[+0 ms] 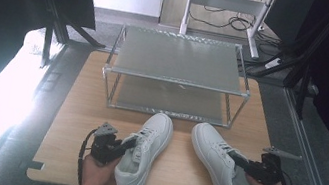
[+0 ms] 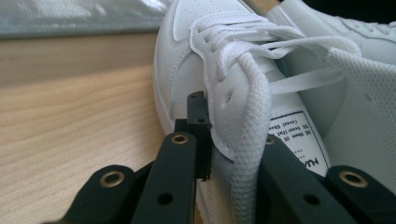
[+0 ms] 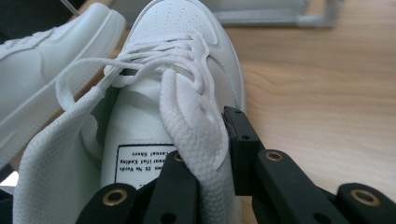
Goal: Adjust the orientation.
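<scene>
On the pale wood-grain worktop (image 1: 73, 108), two smooth white leather sneakers lie at six o'clock of the metal rack (image 1: 178, 74). The left claw (image 1: 127, 143) pinches the left sneaker (image 1: 146, 150) by its padded collar; the right claw (image 1: 237, 158) clamps the right sneaker (image 1: 219, 162) likewise.

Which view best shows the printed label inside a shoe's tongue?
The right gripper view: the label on the right shoe faces the camera, its border and text lines largely in frame. The left gripper view shows the left shoe's label at a slant, partly cut off by the collar. In the high view neither label can be made out.
</scene>
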Action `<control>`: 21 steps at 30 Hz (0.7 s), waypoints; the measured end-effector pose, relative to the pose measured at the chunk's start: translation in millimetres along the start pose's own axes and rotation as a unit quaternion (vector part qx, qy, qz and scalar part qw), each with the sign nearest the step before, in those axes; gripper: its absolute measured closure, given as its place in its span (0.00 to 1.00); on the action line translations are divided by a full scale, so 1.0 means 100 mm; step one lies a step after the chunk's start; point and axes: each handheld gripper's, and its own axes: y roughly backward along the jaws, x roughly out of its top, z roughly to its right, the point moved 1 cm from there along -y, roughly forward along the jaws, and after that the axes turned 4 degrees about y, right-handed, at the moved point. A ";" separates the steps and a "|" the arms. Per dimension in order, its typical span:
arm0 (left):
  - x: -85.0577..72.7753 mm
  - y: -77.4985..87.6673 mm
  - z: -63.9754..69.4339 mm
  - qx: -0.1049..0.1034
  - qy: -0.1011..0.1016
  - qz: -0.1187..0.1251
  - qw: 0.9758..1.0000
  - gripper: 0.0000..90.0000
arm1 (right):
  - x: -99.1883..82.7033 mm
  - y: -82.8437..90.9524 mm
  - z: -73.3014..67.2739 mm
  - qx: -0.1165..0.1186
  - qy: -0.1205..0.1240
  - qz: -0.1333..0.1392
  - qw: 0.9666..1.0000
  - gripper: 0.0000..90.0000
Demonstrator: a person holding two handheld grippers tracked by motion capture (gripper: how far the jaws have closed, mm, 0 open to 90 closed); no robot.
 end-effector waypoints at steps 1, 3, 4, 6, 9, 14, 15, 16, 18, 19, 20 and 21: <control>0.01 0.01 0.00 -0.001 0.002 0.003 1.000 0.94 | 0.02 -0.02 -0.03 0.005 -0.002 0.006 1.000 0.93; 0.04 0.04 0.01 -0.003 0.004 0.010 1.000 0.94 | 0.07 -0.05 -0.08 0.014 -0.003 0.009 1.000 0.93; 0.06 0.06 0.01 -0.004 0.005 0.012 1.000 0.94 | 0.10 -0.08 -0.11 0.020 -0.005 0.014 1.000 0.93; 0.08 0.08 0.02 -0.006 0.006 0.018 1.000 0.94 | 0.14 -0.11 -0.17 0.031 -0.006 0.021 0.999 0.93; 0.12 0.13 0.03 -0.009 0.010 0.028 1.000 0.94 | 0.19 -0.15 -0.24 0.043 -0.010 0.032 0.999 0.93; 0.16 0.18 0.03 -0.015 0.020 0.037 0.999 0.94 | 0.26 -0.18 -0.31 0.054 -0.019 0.048 0.997 0.92; 0.16 0.19 0.03 -0.015 0.022 0.039 0.999 0.94 | 0.26 -0.18 -0.32 0.055 -0.021 0.051 0.997 0.92; 0.17 0.20 0.02 -0.015 0.022 0.041 0.999 0.94 | 0.27 -0.18 -0.33 0.057 -0.025 0.054 0.997 0.92; 0.18 0.23 0.03 -0.016 0.024 0.044 0.999 0.94 | 0.29 -0.17 -0.34 0.059 -0.029 0.062 0.996 0.92; 0.19 0.24 0.03 -0.015 0.025 0.046 0.999 0.94 | 0.29 -0.16 -0.35 0.061 -0.031 0.065 0.996 0.92; 0.19 0.25 0.03 -0.016 0.024 0.048 0.998 0.94 | 0.30 -0.15 -0.36 0.066 -0.032 0.068 0.995 0.92; 0.20 0.27 0.04 -0.017 0.025 0.049 0.998 0.94 | 0.30 -0.15 -0.36 0.066 -0.032 0.068 0.995 0.92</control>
